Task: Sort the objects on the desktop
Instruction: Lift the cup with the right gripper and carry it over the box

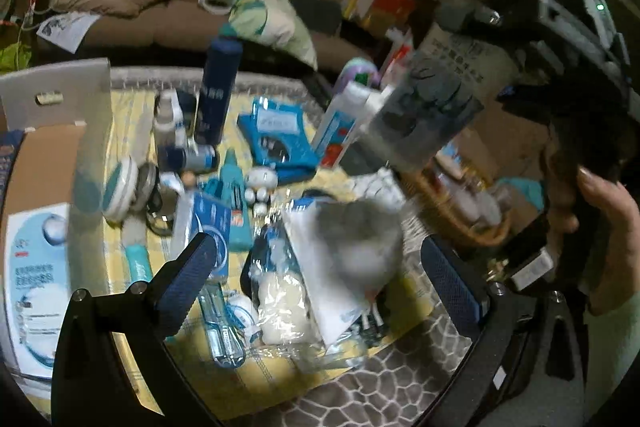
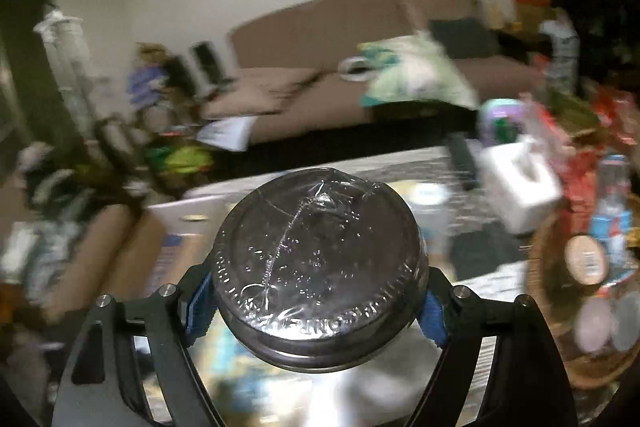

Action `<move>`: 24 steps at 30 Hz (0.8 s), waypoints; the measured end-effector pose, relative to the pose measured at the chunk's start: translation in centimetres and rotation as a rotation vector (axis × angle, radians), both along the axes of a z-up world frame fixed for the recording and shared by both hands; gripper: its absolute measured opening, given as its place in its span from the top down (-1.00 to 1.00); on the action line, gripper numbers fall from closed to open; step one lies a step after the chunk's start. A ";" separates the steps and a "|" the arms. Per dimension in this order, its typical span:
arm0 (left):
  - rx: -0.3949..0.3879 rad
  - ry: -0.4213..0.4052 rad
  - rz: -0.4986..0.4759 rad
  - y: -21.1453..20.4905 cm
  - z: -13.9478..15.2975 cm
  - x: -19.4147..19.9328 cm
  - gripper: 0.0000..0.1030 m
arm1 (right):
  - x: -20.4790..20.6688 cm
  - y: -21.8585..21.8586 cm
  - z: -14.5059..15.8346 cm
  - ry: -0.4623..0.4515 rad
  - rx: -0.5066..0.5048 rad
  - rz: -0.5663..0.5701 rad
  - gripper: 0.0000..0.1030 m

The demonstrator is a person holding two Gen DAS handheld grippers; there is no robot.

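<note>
My right gripper (image 2: 318,301) is shut on a clear round jar with a dark, plastic-wrapped lid (image 2: 318,259); the lid fills the middle of the right wrist view. The same jar (image 1: 424,123) shows in the left wrist view, held in the air at upper right. My left gripper (image 1: 324,271) is open and empty above a heap of toiletries: a white pouch (image 1: 336,267), a bag of cotton balls (image 1: 280,303), a dark blue bottle (image 1: 218,91), a blue packet (image 1: 276,139).
An open cardboard box (image 1: 44,163) stands at the table's left. A wicker basket (image 2: 560,307) with bottles sits at the right, a white tissue box (image 2: 520,187) behind it. A brown sofa (image 2: 340,67) runs along the back.
</note>
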State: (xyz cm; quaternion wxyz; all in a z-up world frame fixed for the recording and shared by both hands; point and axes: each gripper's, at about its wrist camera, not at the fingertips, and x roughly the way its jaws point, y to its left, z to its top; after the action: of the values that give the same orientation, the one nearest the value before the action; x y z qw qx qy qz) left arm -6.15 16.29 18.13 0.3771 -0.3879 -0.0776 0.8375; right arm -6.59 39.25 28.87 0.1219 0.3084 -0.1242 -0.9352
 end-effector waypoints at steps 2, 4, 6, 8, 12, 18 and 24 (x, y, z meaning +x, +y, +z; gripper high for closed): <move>0.020 0.017 0.000 -1.2 1.1 0.3 -0.99 | 0.4 -2.4 1.2 -0.016 -0.057 0.080 -0.61; 0.038 0.038 0.012 -3.1 2.1 0.8 -0.99 | 0.6 -5.1 2.1 -0.036 -0.090 0.153 -0.61; 0.057 0.052 0.028 -5.3 2.9 1.1 -0.99 | 0.4 -7.9 2.7 -0.056 -0.132 0.219 -0.61; 0.066 0.056 0.050 -7.5 3.2 1.1 -0.97 | -0.1 -10.6 2.8 -0.075 -0.168 0.273 -0.61; 0.053 0.051 0.097 -12.3 3.2 0.2 -0.65 | -1.7 -16.0 2.5 -0.113 -0.182 0.345 -0.61; 0.042 0.031 0.198 -19.8 2.0 -2.7 -0.64 | -5.6 -24.1 0.6 -0.200 -0.236 0.427 -0.61; 0.039 0.023 0.294 -27.0 0.4 -5.4 -0.50 | -10.7 -31.7 -3.4 -0.314 -0.273 0.502 -0.61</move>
State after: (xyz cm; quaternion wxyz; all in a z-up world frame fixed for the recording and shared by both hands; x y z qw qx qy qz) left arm -11.55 -10.67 18.51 0.2585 -0.3555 -0.1454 0.8864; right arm -17.32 7.52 25.46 0.3685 0.4505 -0.1858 -0.7916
